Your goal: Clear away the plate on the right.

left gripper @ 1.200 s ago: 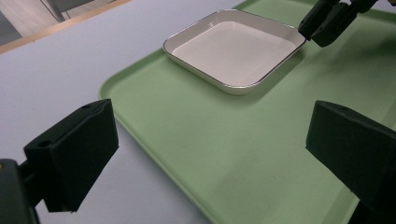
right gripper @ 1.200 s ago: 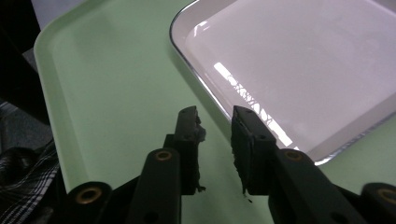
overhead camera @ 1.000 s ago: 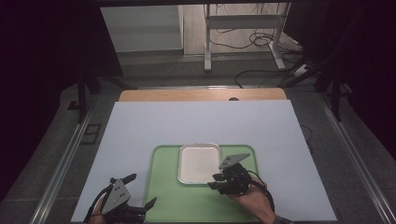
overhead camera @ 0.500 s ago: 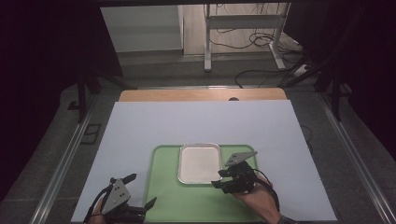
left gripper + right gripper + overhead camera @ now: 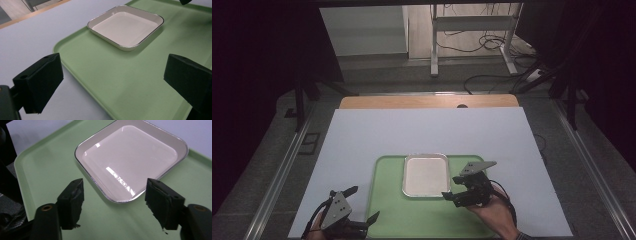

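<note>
The white table spreads widest, and on its near half lies the green tray. The square white plate sits on the tray's far half, toward twelve o'clock of the tray's middle. My right gripper hangs just beside the plate's edge at its four o'clock; my jaws have just been opening, nothing is between them, and the plate's near corner lies just ahead of the gap, apparently untouched. My left gripper waits at the tray's seven o'clock corner, jaws wide and empty, well apart from the plate.
</note>
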`<state>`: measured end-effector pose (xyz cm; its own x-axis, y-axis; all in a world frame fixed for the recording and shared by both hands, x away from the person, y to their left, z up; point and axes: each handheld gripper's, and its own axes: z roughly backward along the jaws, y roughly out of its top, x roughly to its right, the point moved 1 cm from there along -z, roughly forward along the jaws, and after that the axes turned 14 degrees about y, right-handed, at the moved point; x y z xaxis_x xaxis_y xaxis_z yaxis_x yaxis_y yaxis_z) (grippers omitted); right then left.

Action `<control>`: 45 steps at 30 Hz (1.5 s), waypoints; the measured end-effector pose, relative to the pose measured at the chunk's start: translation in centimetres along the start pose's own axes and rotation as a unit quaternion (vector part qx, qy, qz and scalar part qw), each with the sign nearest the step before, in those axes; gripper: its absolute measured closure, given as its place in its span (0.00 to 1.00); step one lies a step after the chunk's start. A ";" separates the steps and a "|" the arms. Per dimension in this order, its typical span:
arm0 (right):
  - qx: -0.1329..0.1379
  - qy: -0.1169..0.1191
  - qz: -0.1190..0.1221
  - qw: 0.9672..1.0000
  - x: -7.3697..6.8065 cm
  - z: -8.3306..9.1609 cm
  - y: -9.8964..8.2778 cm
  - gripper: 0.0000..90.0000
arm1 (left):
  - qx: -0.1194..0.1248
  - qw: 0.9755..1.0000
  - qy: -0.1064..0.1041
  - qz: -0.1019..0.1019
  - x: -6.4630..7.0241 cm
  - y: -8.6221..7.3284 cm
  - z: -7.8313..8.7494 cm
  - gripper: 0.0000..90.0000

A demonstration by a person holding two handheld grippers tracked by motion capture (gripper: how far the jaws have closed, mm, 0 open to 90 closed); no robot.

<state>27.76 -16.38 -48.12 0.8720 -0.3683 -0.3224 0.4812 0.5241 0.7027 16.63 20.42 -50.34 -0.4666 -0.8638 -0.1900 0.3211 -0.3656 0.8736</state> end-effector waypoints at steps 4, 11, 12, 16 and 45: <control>0.001 -0.009 0.006 1.000 0.1 0.6 -0.2 0.32 | 0.000 1.000 0.000 0.000 0.0 0.0 0.0 0.02; 0.010 -0.017 0.006 1.000 0.3 1.5 -0.5 0.28 | 0.000 1.000 0.000 0.001 0.0 0.0 0.0 0.02; 0.012 -0.017 0.006 1.000 0.4 1.6 -0.5 0.27 | 0.000 1.000 0.000 0.001 0.0 0.0 0.0 0.02; 0.013 -0.021 0.005 1.000 0.4 2.0 -0.8 0.24 | 0.000 1.000 0.000 0.000 0.0 0.0 0.0 0.02; 0.025 -0.047 -0.001 0.999 1.2 4.5 -2.7 0.06 | 0.000 1.000 -0.001 -0.001 0.0 0.0 0.0 0.02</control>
<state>27.12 -21.67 -47.59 0.8579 -0.4404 -0.2645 0.4753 0.4850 0.7341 16.63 20.41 -50.34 -0.4688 -0.8624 -0.1909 0.3195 -0.3671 0.8736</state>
